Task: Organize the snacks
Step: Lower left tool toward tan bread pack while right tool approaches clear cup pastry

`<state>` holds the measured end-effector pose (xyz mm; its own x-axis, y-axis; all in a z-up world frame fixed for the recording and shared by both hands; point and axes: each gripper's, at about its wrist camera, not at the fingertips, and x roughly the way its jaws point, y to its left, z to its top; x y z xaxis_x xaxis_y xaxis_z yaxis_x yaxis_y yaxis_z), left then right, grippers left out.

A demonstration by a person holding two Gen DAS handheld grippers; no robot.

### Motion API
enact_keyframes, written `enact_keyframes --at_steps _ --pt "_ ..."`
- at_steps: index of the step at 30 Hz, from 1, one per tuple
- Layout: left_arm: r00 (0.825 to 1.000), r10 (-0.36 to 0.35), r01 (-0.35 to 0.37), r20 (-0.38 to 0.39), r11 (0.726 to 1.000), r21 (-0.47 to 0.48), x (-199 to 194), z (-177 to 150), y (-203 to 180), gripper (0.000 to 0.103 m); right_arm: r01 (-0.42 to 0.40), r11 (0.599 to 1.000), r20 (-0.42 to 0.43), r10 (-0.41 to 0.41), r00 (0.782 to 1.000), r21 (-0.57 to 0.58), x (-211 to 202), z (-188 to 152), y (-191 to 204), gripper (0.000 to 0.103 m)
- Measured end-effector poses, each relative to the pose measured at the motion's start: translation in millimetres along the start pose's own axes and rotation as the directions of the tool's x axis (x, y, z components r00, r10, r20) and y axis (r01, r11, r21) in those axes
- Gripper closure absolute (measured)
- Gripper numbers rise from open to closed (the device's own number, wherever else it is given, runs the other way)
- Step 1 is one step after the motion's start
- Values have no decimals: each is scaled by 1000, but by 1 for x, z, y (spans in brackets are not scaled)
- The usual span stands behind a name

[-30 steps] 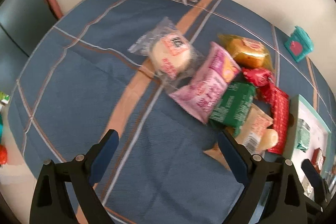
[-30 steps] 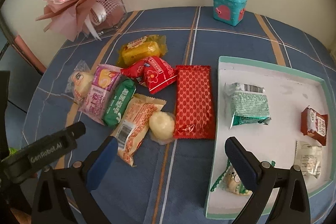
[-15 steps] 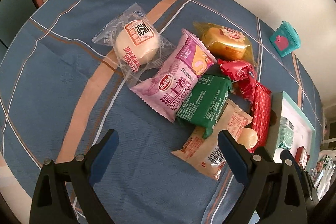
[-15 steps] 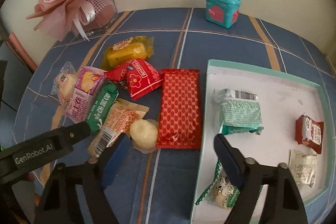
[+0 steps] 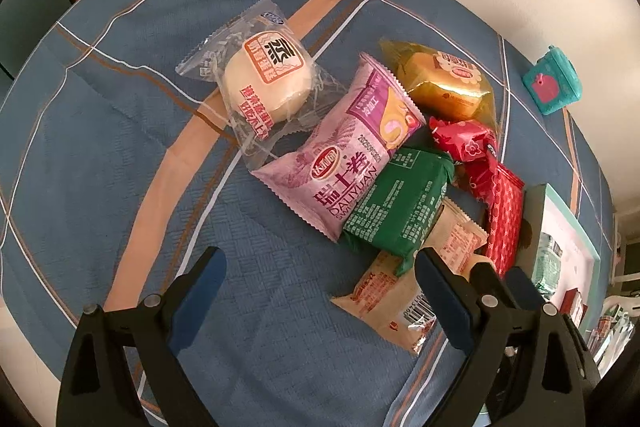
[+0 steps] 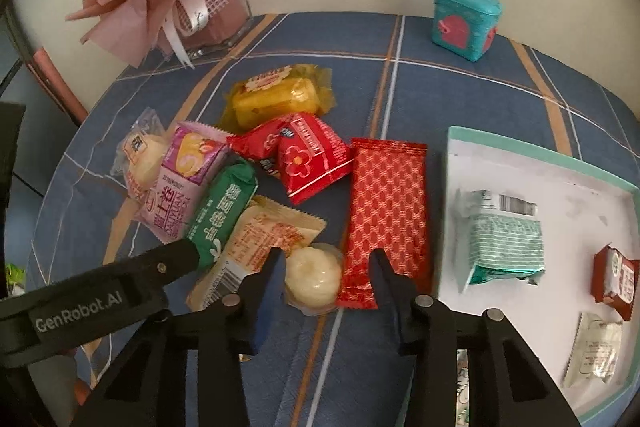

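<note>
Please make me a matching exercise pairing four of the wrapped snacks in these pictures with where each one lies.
Things:
1. mint-green striped foil packet
2. round white bun in clear wrap
3. dark green plastic packet
4. yellow cake in golden transparent wrap

Places:
A. farthest back in the pile, nearest the wall
B. inside the white tray with the teal rim
C. between the closing jaws of the right gripper
D. partly on top of the beige packet with the barcode

Pairs: 1-B, 2-C, 3-D, 4-A
</note>
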<state>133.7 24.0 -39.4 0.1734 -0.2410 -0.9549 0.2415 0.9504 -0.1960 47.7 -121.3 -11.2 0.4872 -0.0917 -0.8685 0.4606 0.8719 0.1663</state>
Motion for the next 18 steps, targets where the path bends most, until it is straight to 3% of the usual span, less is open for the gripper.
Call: enact_keyframes --at_steps 11,13,18 --pt "1000 -1 1 -11 1000 20 3 -2 -6 8 6 1000 -21 -6 1000 -25 16 2 7 65" --pt "1000 -2 2 -14 1000 27 4 -1 -9 8 -10 1000 -24 10 1000 -22 18 4 8 70" --pt "999 -39 40 -32 999 35 9 -2 -19 8 -15 999 -40 13 999 -40 13 -3 11 70"
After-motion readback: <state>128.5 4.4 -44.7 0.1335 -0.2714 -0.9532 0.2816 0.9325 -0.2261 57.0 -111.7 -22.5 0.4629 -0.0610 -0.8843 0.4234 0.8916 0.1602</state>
